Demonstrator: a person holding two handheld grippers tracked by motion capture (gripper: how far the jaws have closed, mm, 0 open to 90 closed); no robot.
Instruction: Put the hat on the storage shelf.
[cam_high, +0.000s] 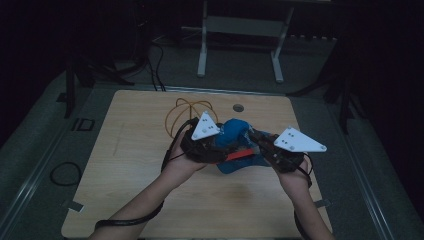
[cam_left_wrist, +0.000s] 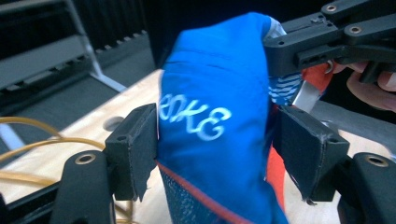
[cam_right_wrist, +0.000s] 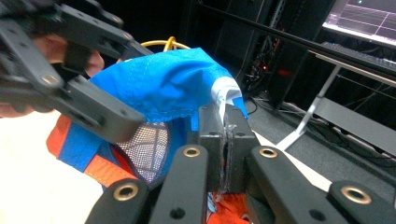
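1. Centrally, a blue fabric garment with orange trim and a white mesh lining (cam_high: 235, 137) is held up off the light wooden tabletop (cam_high: 130, 165) between both grippers, bunched into a rounded bundle. White lettering shows on the blue cloth in the left gripper view.

2. Left gripper (cam_left_wrist: 215, 140), black, two-jawed, with a grey three-cornered plate on top: its jaws stand apart with the bundle between them. The left pad (cam_left_wrist: 140, 149) touches the cloth; the right pad sits just beside it, and whether it presses cannot be told.

3. Right gripper (cam_right_wrist: 225, 140), same build: jaws together, clamped on a white hemmed edge (cam_right_wrist: 226, 95) of the garment. That edge rises straight from between the pads; the blue cloth spreads away to the left of the jaws, mesh and orange trim hanging below.

4. In the high view the two grippers sit close together over the middle of the table, the left gripper (cam_high: 202, 145) and right gripper (cam_high: 280, 150) on either side of the bundle, each held by a hand.

5. A loop of yellow cord (cam_high: 187, 112) lies on the table just beyond the left gripper, near the far edge.

6. A small round hole (cam_high: 238, 107) in the tabletop lies beyond the bundle.

7. Open room: bare wood extends to the left of the left gripper and toward the near edge below both hands. The right table edge is near the right gripper.

8. A white metal frame (cam_high: 240, 30) stands on the dark floor, well beyond the far table edge.
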